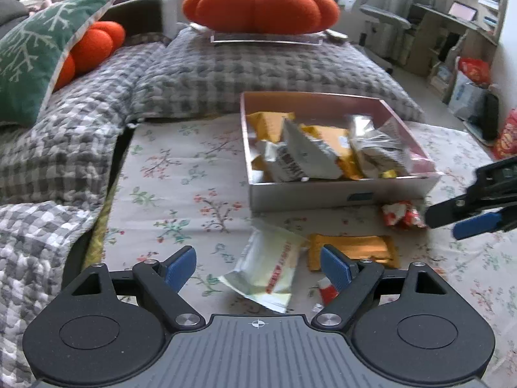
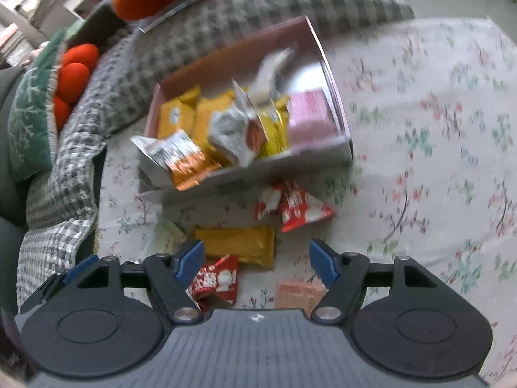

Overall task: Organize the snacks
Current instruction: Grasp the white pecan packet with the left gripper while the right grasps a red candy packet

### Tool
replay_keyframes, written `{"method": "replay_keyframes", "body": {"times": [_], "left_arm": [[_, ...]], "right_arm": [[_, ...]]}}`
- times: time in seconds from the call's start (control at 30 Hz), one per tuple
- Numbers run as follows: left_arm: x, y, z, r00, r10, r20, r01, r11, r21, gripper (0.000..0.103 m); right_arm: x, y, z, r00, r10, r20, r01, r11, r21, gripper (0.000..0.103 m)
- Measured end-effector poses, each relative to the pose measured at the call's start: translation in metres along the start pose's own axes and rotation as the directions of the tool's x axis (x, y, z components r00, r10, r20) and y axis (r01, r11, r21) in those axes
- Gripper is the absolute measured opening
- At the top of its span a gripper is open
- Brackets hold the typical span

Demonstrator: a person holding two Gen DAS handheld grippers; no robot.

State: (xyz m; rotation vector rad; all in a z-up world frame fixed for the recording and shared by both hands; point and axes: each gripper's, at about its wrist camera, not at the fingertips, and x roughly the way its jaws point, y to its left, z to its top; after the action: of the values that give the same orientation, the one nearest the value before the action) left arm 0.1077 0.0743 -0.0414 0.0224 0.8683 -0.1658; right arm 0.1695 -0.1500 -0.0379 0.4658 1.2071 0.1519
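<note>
A pink-lined open box (image 1: 339, 194) (image 2: 336, 74) sits on the floral sheet and holds several yellow, silver and pink snack packets. Loose snacks lie in front of it: a pale cream packet (image 1: 271, 271), a yellow packet (image 1: 352, 249) (image 2: 239, 245), red-and-white packets (image 1: 402, 215) (image 2: 297, 207) and a red packet (image 2: 216, 279). My left gripper (image 1: 258, 266) is open and empty, just above the cream packet. My right gripper (image 2: 257, 263) is open and empty above the loose snacks; it also shows in the left wrist view (image 1: 465, 218), beside the box's front right corner.
A grey checked quilt (image 1: 226, 74) bunches behind and left of the box. An orange pumpkin cushion (image 1: 261, 6) rests on a clear tray, a green snowflake pillow (image 1: 35, 51) at the left. A peach packet (image 2: 299, 292) lies near my right gripper. A desk and chair (image 1: 387, 16) stand at the far right.
</note>
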Motion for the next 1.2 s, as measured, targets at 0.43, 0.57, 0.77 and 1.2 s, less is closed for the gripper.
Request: {"method": "replay_keyframes", "body": {"times": [0.43,0.57,0.77,1.2], "left_arm": [[0.028,-0.010,-0.007,0.999,0.049,-0.003,-0.048,0.990,0.134,0.086],[0.050,-0.019,-0.012,0.997,0.079,-0.021,-0.074,0.980,0.187,0.086],[0.068,-0.028,-0.018,0.996,0.083,-0.031,-0.075,0.978,0.193,0.091],[0.062,0.013,-0.013,0.998,0.038,-0.057,-0.039,0.999,-0.024,0.045]], "right_arm": [[0.010,0.022,-0.016,0.999,-0.007,-0.043,0.001,0.991,-0.135,0.068],[0.013,0.030,-0.020,0.999,-0.028,-0.043,0.019,0.979,-0.204,0.068],[0.019,0.038,-0.024,0.997,-0.057,-0.042,0.044,0.964,-0.261,0.068],[0.032,0.048,-0.028,0.995,-0.097,-0.037,0.080,0.944,-0.321,0.071]]}}
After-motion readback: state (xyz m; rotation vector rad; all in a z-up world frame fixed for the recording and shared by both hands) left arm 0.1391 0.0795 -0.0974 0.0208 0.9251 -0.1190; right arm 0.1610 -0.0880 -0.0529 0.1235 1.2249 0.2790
